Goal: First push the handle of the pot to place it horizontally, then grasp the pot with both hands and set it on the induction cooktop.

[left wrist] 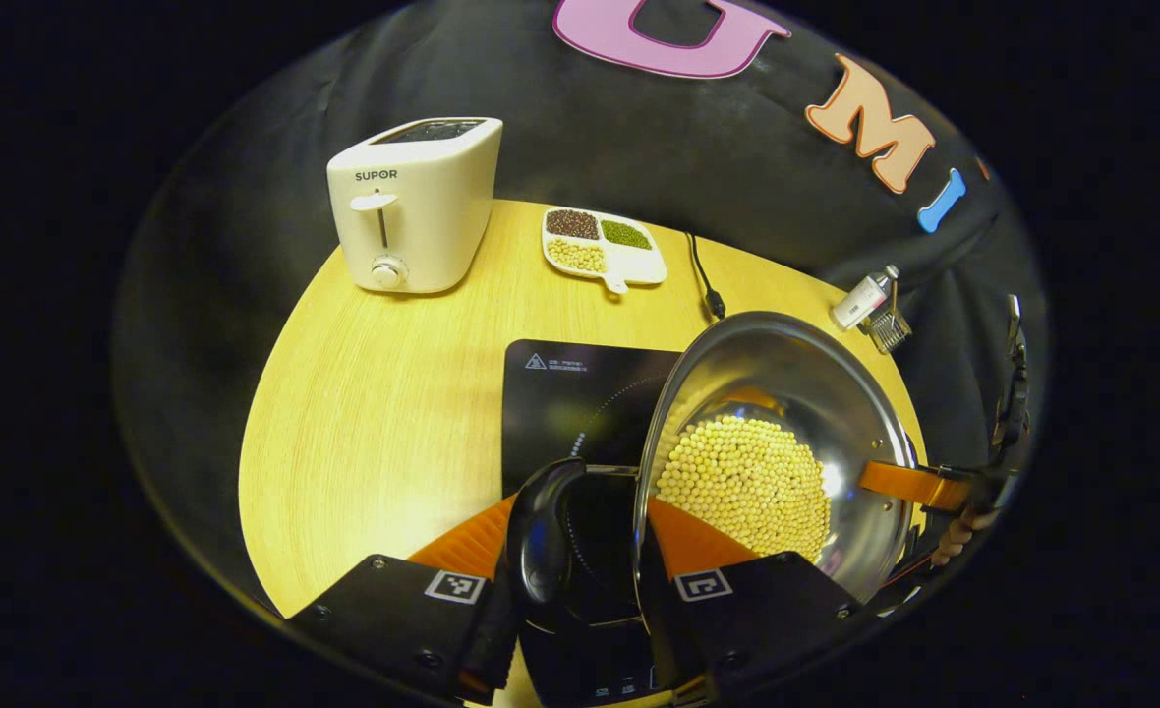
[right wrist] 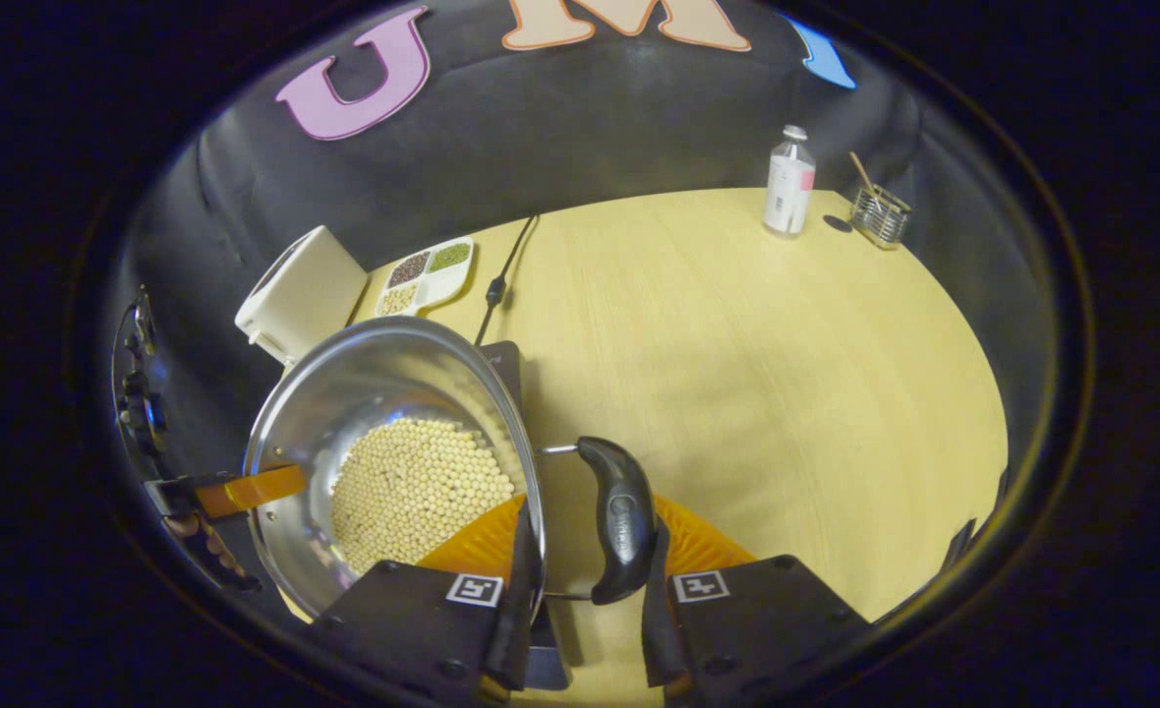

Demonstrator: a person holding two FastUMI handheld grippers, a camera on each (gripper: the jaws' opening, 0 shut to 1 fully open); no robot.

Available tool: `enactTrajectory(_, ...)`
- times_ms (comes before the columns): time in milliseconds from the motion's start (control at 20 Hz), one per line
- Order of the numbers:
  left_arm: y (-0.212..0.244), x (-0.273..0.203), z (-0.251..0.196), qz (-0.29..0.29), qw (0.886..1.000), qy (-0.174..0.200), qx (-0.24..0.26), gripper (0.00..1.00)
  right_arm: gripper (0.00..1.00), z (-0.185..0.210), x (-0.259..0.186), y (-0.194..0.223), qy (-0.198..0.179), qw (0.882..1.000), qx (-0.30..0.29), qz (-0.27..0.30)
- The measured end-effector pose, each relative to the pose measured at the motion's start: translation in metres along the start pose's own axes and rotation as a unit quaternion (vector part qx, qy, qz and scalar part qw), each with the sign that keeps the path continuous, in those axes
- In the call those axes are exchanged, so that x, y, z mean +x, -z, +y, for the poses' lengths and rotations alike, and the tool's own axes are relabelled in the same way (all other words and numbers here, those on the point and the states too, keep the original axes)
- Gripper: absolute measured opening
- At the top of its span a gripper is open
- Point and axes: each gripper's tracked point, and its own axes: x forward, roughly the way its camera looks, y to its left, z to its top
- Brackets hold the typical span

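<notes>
Now, done: handles horizontal, both grasped.
Left gripper (left wrist: 575, 551): clamps pot (left wrist: 772, 433) handle.
Right gripper (right wrist: 580, 560): likewise.
Left: set on cooktop (left wrist: 565, 393).

The pot (left wrist: 786, 393) is shiny silver steel, holding pale yellow beans (left wrist: 745, 484); its handles (left wrist: 539, 531) are black. The cooktop (left wrist: 565, 393) is glossy black with faint white marks. The tabletop (left wrist: 383, 413) is light yellow wood grain. At 11 o'clock stands a cream-white toaster (left wrist: 413, 206); at 12 a white tray (left wrist: 604, 248) carries dark brown, green and pale yellow grains. A black cable (left wrist: 704, 277) lies beside it.
</notes>
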Motion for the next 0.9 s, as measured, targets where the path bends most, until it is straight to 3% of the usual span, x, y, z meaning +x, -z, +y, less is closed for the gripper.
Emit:
enactTrajectory(50, -0.001, 0.0, 0.003, 0.0, 1.0, -0.001, 0.0, 0.55, 0.42, 0.005, 0.003, -0.002, 0.0, 1.0, -0.002, 0.001)
enactTrajectory(100, -0.004, 0.001, 0.007, -0.004, 1.0, -0.002, -0.001, 0.55, 0.48, 0.009, 0.004, -0.004, 0.0, 1.0, -0.004, 0.001)
enactTrajectory(200, -0.008, -0.004, 0.012, -0.01, 1.0, -0.003, -0.006, 0.55, 0.42, 0.019, 0.008, -0.006, -0.002, 1.0, -0.008, 0.001)
enactTrajectory(500, -0.016, 0.001, 0.024, -0.017, 1.0, -0.009, -0.006, 0.55, 0.43, 0.032, 0.017, -0.01, -0.007, 1.0, -0.008, 0.005)
enactTrajectory(600, -0.01, 0.001, 0.024, -0.005, 1.0, -0.016, 0.002, 0.59, 0.43, 0.032, 0.019, -0.009, -0.006, 1.0, -0.011, 0.004)
enactTrajectory(650, -0.006, 0.001, 0.026, -0.001, 1.0, -0.025, 0.01, 0.64, 0.51, 0.032, 0.019, -0.008, -0.004, 1.0, -0.014, 0.004)
enactTrajectory(700, -0.005, 0.0, 0.027, -0.004, 0.999, -0.033, 0.016, 0.67, 0.51, 0.031, 0.019, -0.008, -0.001, 1.0, -0.016, 0.0)
enactTrajectory(750, -0.005, -0.002, 0.027, -0.01, 0.999, -0.042, 0.02, 0.77, 0.58, 0.03, 0.018, -0.007, 0.003, 1.0, -0.016, 0.001)
enactTrajectory(800, -0.007, -0.006, 0.029, -0.019, 0.998, -0.049, 0.021, 0.75, 0.56, 0.03, 0.018, -0.01, 0.003, 1.0, -0.013, -0.008)
enactTrajectory(900, -0.012, -0.012, 0.029, -0.037, 0.997, -0.058, 0.019, 0.82, 0.64, 0.031, 0.012, -0.018, 0.0, 1.0, -0.005, -0.018)
